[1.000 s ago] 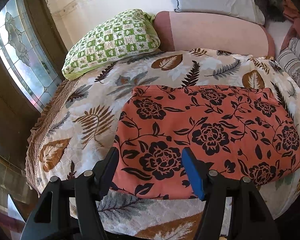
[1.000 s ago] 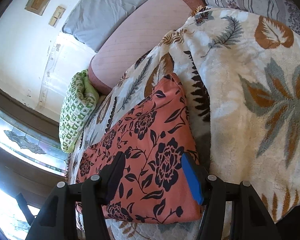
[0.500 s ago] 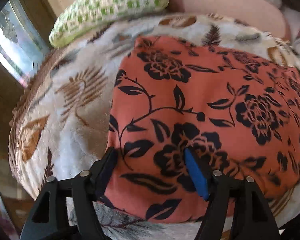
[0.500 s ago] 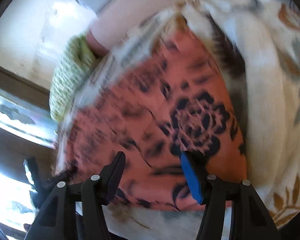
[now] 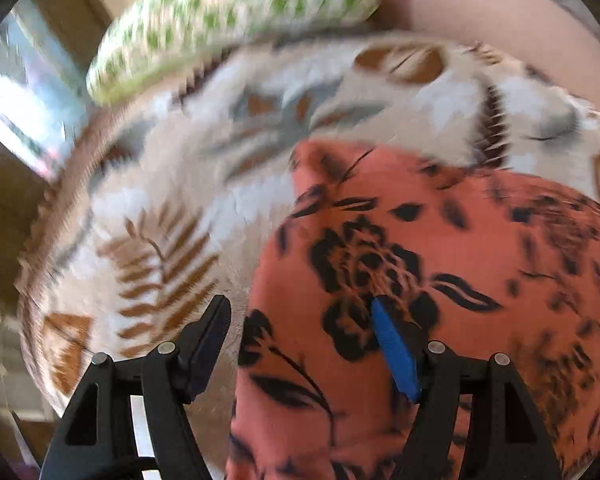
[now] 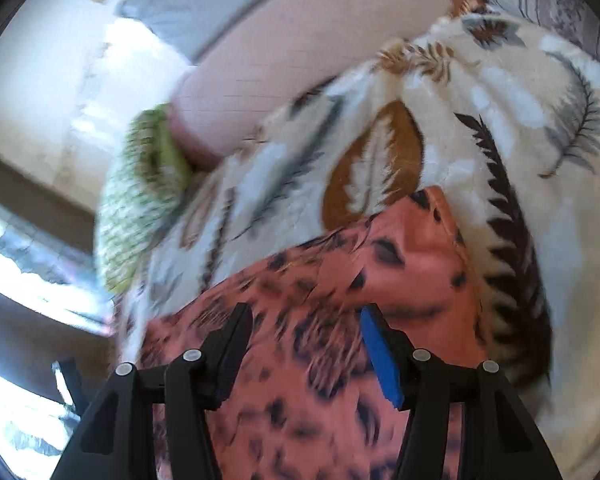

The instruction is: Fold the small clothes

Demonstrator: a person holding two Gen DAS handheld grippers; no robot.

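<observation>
lying under both spread grippers (image 5: pixel 300 312) (image 6: pixel 304 320), floral cloth (image 5: pixel 480 280) on blanket (image 5: pixel 160 208).

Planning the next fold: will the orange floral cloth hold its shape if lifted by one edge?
Probably not. The cloth looks thin and lies draped over the blanket, so it should droop. Its raised far corner in the right view suggests it is light and bunches easily.

Your open passage: bare leaf-print blanket (image 5: pixel 188 208) left of coral cloth (image 5: pixel 440 280). Your obstacles: green checked pillow (image 5: pixel 228 20) at bed's far left corner, pink bolster (image 6: pixel 300 60) along far edge.
</observation>
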